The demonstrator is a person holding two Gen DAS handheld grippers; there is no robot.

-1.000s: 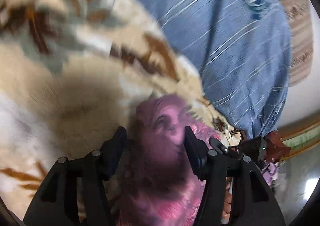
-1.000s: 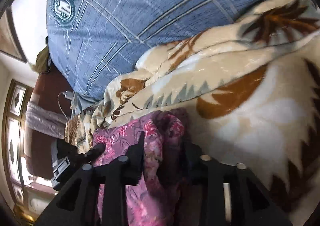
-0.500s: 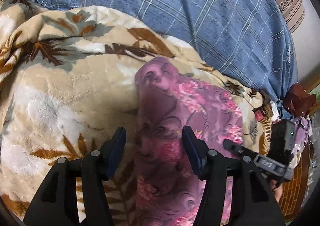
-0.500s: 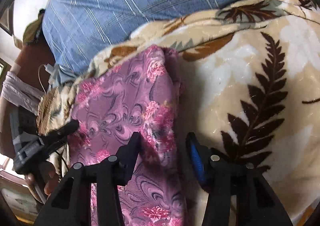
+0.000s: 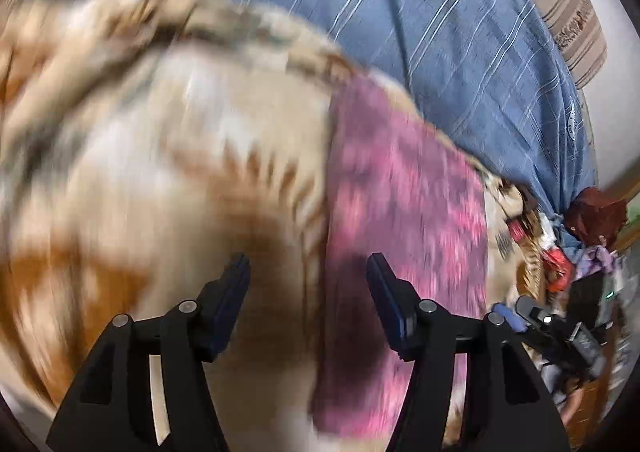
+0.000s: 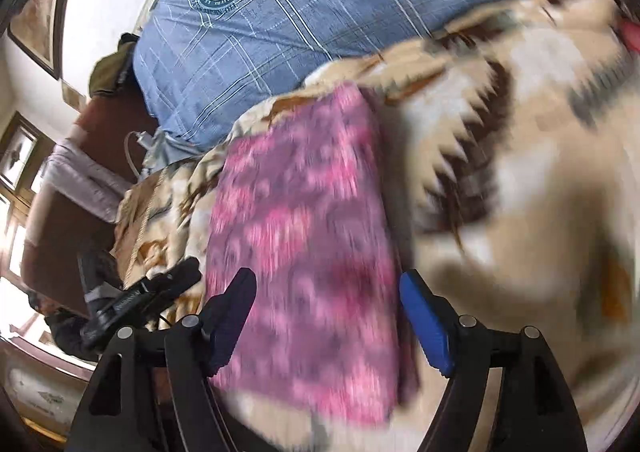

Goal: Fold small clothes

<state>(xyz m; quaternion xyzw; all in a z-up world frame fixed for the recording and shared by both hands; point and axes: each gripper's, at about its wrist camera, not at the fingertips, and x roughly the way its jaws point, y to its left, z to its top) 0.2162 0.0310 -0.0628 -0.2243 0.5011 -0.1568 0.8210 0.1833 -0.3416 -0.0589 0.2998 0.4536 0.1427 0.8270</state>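
Observation:
A pink and purple floral cloth [image 5: 404,208] lies flat as a folded rectangle on the beige leaf-print blanket [image 5: 160,156]. My left gripper [image 5: 308,284] is open and empty, above the cloth's left edge and apart from it. In the right wrist view the same cloth [image 6: 304,236] lies flat. My right gripper [image 6: 328,300] is open and empty above its near end. The other gripper shows at the lower left of the right wrist view [image 6: 140,300] and the lower right of the left wrist view [image 5: 560,332]. Both views are motion-blurred.
A large blue checked pillow [image 5: 440,52] [image 6: 320,20] lies behind the blanket. Dark wooden furniture [image 6: 80,180] and window frames stand at the left of the right wrist view. Small cluttered items [image 5: 560,252] sit past the blanket's right edge.
Both grippers have let go of the cloth and drawn back from it. The cloth, bunched up a second ago, now lies flat as a folded rectangle.

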